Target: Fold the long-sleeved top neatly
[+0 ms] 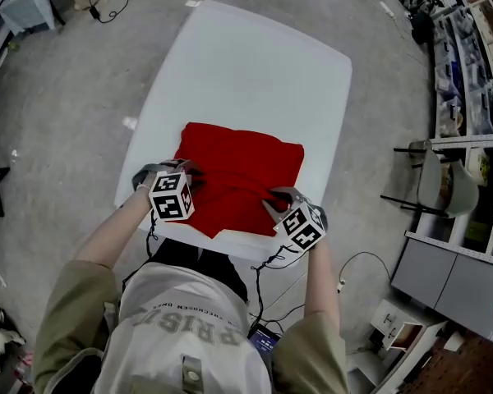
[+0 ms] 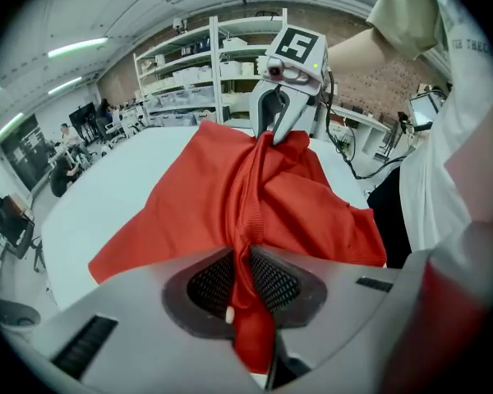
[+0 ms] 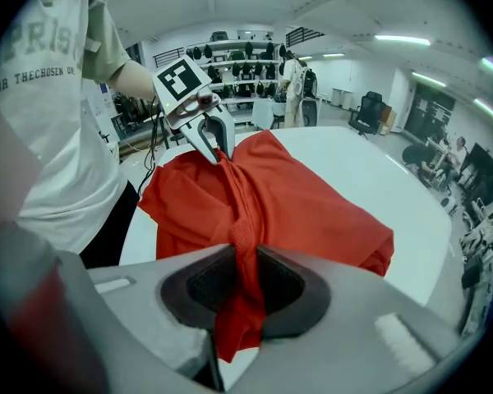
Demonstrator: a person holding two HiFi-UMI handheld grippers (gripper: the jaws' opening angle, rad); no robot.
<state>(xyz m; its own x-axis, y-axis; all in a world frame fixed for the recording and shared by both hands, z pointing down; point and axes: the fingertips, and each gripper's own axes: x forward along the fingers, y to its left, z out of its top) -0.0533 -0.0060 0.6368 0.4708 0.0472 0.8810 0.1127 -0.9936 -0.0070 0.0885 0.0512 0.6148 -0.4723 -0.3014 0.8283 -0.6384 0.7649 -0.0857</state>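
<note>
A red long-sleeved top (image 1: 240, 180) lies partly folded on the near half of a white table (image 1: 255, 64). My left gripper (image 1: 189, 173) is at the top's near-left edge, shut on a pinched ridge of red cloth (image 2: 248, 245). My right gripper (image 1: 273, 199) is at the near-right edge, shut on the same bunched edge (image 3: 245, 253). The cloth is drawn taut in a ridge between the two. Each gripper view shows the other gripper (image 2: 273, 130) (image 3: 218, 146) clamped on the fabric across the top.
The table's near edge (image 1: 230, 251) is close to the person's body. Cables (image 1: 267, 290) hang below it. Shelving (image 1: 468, 64) and a chair (image 1: 440, 183) stand on the right, a stool (image 1: 29, 6) at the far left.
</note>
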